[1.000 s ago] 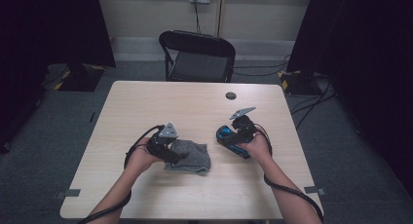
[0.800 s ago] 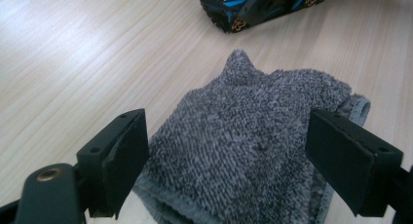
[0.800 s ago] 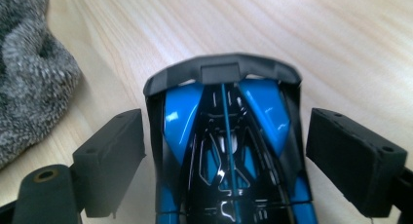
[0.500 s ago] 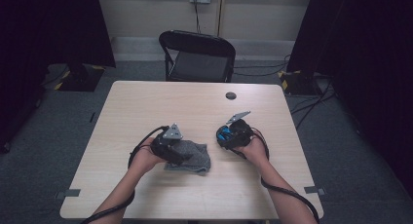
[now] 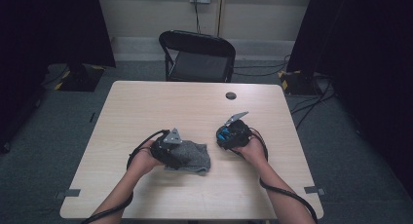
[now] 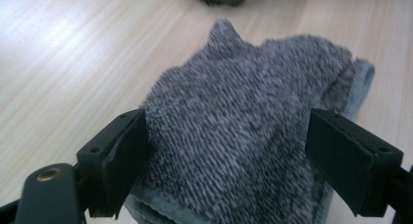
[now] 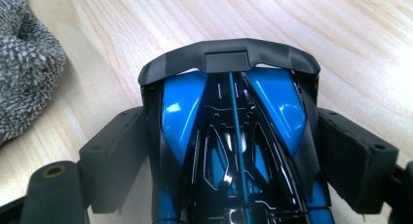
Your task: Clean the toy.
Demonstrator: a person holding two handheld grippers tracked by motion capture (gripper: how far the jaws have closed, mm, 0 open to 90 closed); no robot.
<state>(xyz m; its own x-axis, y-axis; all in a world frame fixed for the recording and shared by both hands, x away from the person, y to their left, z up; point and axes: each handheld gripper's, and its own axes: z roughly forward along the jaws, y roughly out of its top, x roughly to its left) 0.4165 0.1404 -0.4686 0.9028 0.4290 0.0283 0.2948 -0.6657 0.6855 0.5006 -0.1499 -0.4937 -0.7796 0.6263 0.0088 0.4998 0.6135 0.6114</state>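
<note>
— Grey cloth (image 5: 192,157) where?
— Table (image 5: 146,107) front, six o'clock, between left gripper (image 6: 229,151) jaws, pressed both sides.
— Right gripper (image 7: 234,156)?
— Jaws just closing, clamped the blue-black toy car (image 7: 234,136), three o'clock of cloth.

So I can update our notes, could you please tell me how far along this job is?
Done: the right gripper has the blue toy car between its jaws, which have just been closing on its sides. In hand: the left gripper straddles the grey cloth on the table; firm grip unclear. Left: probably bringing cloth and car together.
</note>
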